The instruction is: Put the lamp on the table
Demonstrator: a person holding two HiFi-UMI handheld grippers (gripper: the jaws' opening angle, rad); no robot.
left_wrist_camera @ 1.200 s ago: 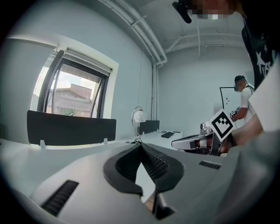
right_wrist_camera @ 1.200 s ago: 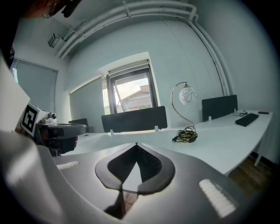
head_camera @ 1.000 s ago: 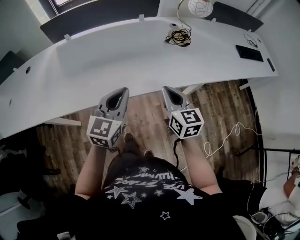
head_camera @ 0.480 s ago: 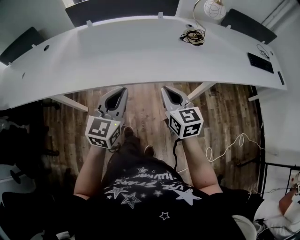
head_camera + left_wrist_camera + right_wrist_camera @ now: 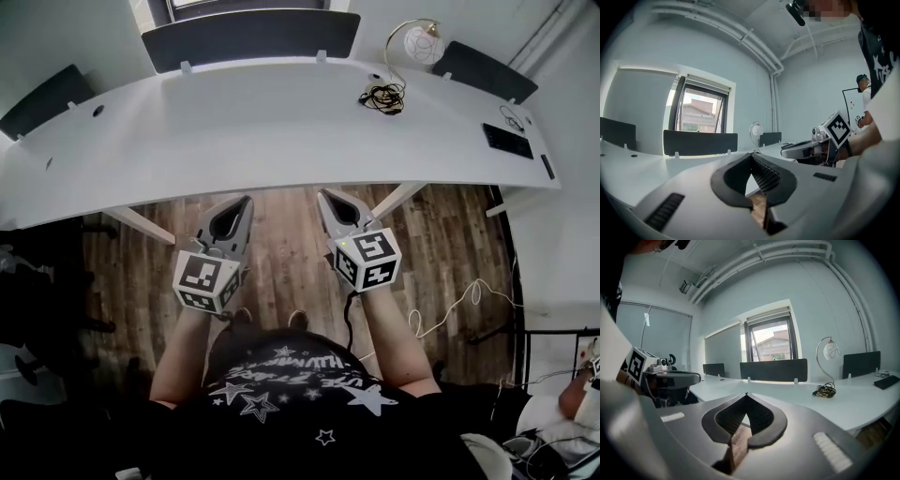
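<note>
Your left gripper (image 5: 246,201) and right gripper (image 5: 324,195) were both fully closed and empty, above the floor short of the table (image 5: 234,122). The lamp (image 5: 421,43) stood at the table's far edge, well ahead of your right gripper.

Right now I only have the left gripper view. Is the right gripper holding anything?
Observer: No. Its own view shows the right gripper shut on nothing.
Operator: What is behind it on the table?
Observer: A black keyboard lies at the right end of the table, past the lamp and its coiled cable.
Operator: Are we over the table?
Observer: No. In the head view the left gripper and the right gripper hang over the wood floor, short of the table's near edge.
</note>
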